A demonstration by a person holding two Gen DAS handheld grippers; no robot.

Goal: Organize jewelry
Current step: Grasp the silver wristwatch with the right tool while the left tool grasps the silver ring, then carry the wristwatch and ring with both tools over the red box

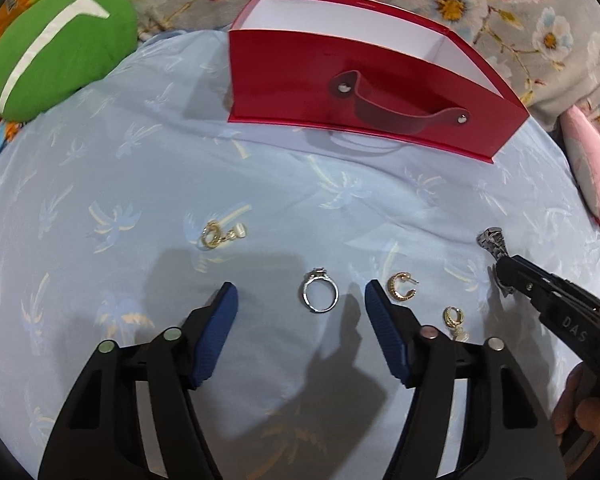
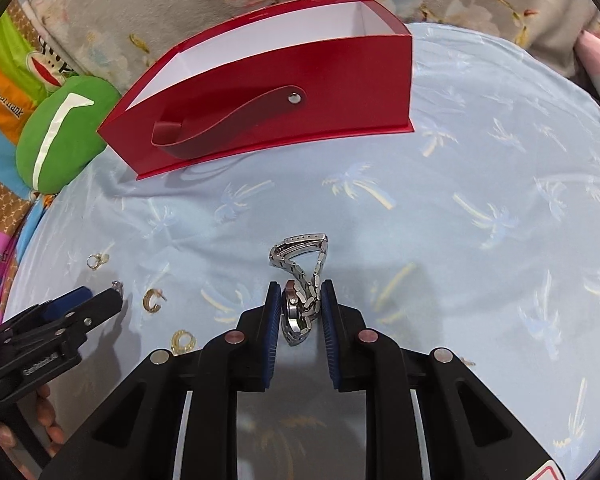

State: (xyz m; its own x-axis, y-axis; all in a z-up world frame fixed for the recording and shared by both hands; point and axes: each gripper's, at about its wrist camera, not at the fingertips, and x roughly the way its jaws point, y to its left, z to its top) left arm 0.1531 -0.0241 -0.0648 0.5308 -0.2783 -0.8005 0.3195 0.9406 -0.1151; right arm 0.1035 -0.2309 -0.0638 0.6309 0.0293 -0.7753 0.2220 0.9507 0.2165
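The right claw (image 1: 500,276) carries "DAS" on its black arm. Left of it, an orange cloth (image 2: 8,100) reads partly "Da…rank".

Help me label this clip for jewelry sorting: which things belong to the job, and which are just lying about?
Job: watch, silver ring, gold hoop, two drop earrings, red box.

Lying about: green cushion, floral blanket, pink pillow.
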